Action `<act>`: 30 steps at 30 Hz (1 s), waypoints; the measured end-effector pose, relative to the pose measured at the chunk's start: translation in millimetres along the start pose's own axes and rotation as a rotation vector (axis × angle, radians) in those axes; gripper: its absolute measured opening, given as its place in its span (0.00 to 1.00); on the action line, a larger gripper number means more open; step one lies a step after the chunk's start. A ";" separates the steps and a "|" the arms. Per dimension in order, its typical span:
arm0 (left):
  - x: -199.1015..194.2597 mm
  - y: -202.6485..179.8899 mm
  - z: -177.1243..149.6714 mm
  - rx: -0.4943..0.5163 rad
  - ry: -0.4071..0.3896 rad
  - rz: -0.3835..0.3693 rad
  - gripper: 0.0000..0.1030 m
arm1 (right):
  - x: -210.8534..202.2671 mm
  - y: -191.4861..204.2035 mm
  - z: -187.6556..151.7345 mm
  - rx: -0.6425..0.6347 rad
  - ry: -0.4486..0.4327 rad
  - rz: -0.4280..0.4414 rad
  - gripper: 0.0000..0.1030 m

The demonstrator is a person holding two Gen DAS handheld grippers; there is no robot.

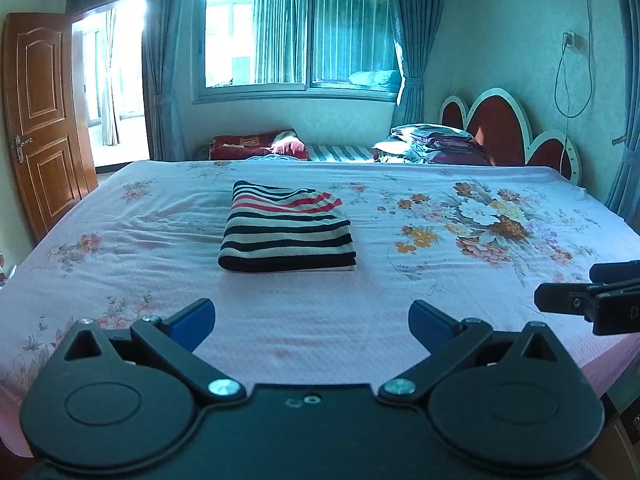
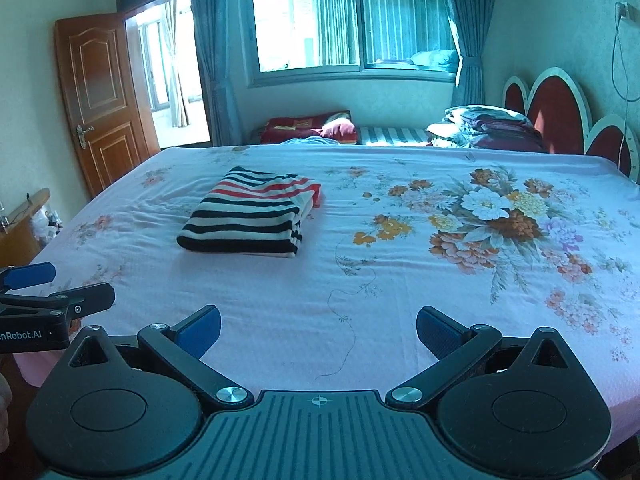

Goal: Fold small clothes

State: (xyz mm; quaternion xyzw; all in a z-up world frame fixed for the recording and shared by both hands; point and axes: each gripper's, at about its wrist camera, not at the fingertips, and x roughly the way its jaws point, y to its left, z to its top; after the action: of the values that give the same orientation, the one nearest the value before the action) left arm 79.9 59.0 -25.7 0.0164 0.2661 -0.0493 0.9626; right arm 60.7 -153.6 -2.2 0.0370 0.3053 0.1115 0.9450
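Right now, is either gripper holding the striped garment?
No. The striped garment lies folded on the bed sheet, apart from the open left gripper and right gripper.

The folded garment [image 1: 287, 232] is showing black, white and red stripes, the bedsheet [image 2: 280, 296] is wearing pink with orange and white flowers, and blue pads [image 1: 192, 322] are tipping black fingers.

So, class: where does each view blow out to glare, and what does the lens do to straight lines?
Left wrist view: the window top and doorway burn white, and the wooden door bows outward. Right wrist view: the same window glares, the bed edge curves, and the corners go dark.
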 end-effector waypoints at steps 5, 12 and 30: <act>-8.8 1.8 1.5 0.002 -0.018 0.006 1.00 | -2.6 2.4 5.2 -0.003 -0.017 0.003 1.00; -16.0 5.2 1.0 0.009 -0.027 0.011 1.00 | -0.7 6.8 5.9 -0.019 -0.023 -0.005 1.00; -14.6 6.5 3.2 0.013 -0.040 0.000 1.00 | -2.0 8.3 9.4 -0.028 -0.035 -0.014 1.00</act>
State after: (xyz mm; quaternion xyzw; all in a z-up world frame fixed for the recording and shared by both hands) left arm 69.7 66.5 -15.5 0.0217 0.2464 -0.0515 0.9676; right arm 63.0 -146.0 7.6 0.0237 0.2876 0.1085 0.9513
